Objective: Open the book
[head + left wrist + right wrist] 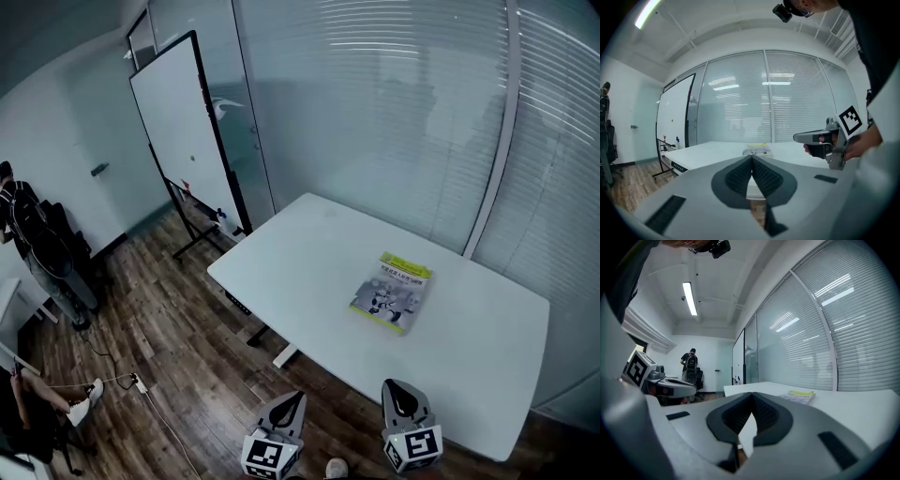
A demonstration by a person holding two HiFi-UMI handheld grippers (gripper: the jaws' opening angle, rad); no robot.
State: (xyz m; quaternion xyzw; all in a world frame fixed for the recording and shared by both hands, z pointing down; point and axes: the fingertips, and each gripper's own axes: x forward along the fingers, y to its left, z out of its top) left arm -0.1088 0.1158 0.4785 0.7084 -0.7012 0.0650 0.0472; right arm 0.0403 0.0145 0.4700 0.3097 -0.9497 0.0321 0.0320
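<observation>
A closed book with a green-and-grey cover lies flat on the white table, towards its far right part. Both grippers hover off the table's near edge, well short of the book. My left gripper is shut with nothing in it, and my right gripper beside it is also shut and empty. In the left gripper view the closed jaws point at the book across the table, with the right gripper at the side. In the right gripper view the book lies right of the shut jaws.
A whiteboard on a wheeled stand stands beyond the table's left end. Glass walls with blinds run behind the table. A person with a backpack stands at far left, and a cable lies on the wooden floor.
</observation>
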